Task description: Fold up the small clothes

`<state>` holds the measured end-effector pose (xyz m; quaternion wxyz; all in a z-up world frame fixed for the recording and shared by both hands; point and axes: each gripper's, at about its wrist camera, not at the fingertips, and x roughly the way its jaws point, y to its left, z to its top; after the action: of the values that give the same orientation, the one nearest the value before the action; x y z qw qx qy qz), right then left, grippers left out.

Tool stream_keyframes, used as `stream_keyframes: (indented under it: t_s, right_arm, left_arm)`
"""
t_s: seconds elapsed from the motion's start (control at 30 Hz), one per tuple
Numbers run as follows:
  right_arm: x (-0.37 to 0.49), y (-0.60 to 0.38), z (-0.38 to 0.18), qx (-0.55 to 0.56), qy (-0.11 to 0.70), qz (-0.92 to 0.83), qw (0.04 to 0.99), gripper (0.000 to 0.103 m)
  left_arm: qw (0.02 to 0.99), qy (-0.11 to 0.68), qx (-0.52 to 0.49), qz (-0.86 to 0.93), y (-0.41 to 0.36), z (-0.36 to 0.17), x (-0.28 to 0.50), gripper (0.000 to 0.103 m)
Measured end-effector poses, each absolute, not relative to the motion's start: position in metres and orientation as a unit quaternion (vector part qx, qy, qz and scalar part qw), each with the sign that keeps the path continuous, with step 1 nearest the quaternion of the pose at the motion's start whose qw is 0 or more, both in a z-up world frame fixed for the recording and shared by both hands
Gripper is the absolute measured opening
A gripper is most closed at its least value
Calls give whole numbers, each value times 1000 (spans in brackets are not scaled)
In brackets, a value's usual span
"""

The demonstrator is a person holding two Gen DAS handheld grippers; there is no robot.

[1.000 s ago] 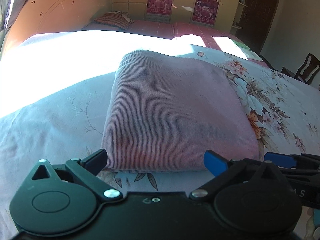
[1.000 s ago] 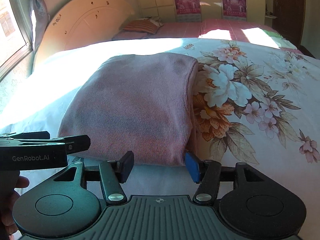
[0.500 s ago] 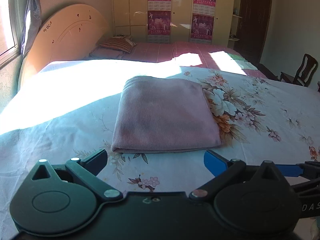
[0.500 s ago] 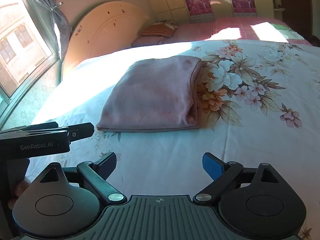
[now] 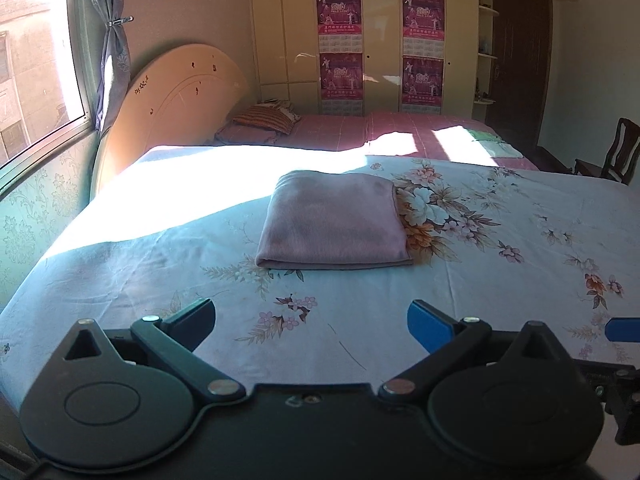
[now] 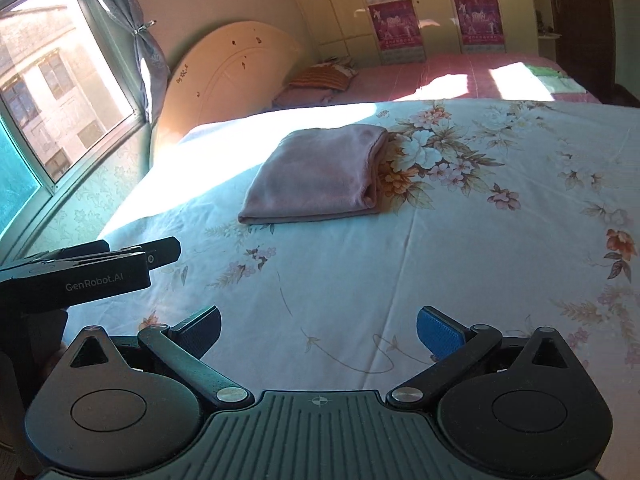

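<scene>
While the folded pink garment [image 5: 334, 222] lies flat on the floral bedsheet [image 5: 500, 300], partly over a large printed flower, both tools hang well short of it, tilted down toward the bed. Left gripper [image 5: 310, 320]: jaws wide, nothing between. Right gripper [image 6: 318, 330]: jaws have just been opening, now at full spread, empty. Left unit sits beside the right.
</scene>
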<state>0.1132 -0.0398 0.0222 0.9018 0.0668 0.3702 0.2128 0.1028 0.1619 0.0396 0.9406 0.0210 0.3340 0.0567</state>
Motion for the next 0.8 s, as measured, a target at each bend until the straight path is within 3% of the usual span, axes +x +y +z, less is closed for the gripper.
stream_keyframes:
  t_s: [0.13,0.27,0.8]
  right_arm:
    - [78,-35,38,7,303,156,940,103]
    - [61,-39,46,16,265,130,955,103]
    - [42,-39,52,41,258,142,955,103]
  left_arm:
    - [943,326,26,63,158,48,79,102]
    - [944,322,21,68,156,56,61,102]
    - [948,306,17,83,160,67,28,102]
